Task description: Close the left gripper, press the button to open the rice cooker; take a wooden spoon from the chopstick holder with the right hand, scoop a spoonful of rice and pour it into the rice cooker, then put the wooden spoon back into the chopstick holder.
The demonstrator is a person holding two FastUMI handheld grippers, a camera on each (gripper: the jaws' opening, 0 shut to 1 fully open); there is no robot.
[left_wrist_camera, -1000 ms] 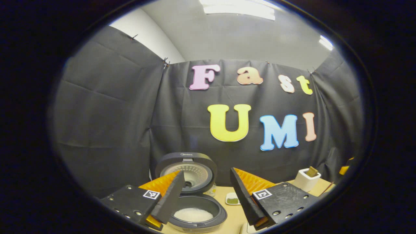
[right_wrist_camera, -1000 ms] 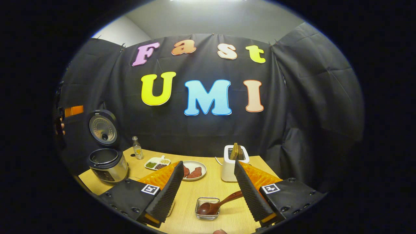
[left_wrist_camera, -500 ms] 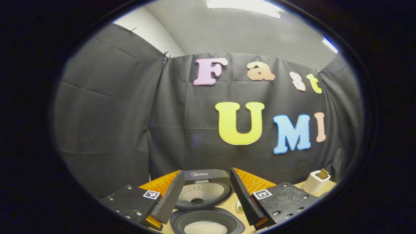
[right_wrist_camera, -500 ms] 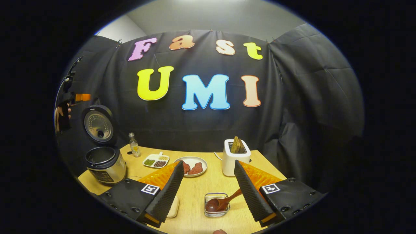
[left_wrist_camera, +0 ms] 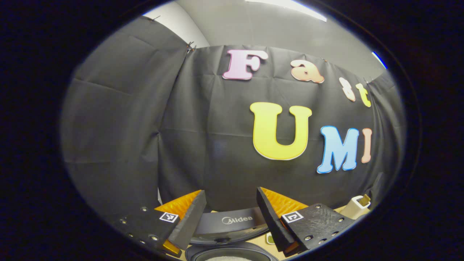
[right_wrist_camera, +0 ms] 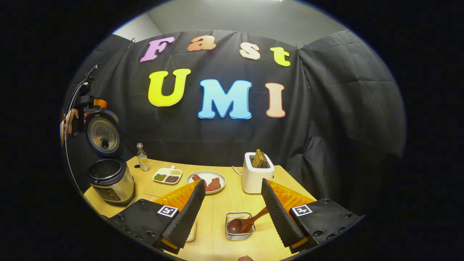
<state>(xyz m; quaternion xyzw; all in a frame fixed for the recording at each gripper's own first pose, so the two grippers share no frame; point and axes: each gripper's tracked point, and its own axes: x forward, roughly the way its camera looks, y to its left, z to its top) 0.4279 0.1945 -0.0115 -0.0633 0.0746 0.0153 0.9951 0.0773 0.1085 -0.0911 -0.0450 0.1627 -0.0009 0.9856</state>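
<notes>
Standing open at the table's far left, the rice cooker (right_wrist_camera: 110,180) has its lid (right_wrist_camera: 102,132) upright — rice in the pot barely shows in the left gripper view. Left gripper (left_wrist_camera: 229,213) released, above the cooker. Right gripper (right_wrist_camera: 233,206) released; wooden spoon (right_wrist_camera: 247,222) rests in a small glass dish (right_wrist_camera: 239,226) between its fingers.

Between my left claw's (left_wrist_camera: 229,221) fingers I read the brand "Midea" in pale lettering on the raised lid of the rice cooker (left_wrist_camera: 232,223). Nothing on the counter (right_wrist_camera: 232,203) is legible to me.
</notes>
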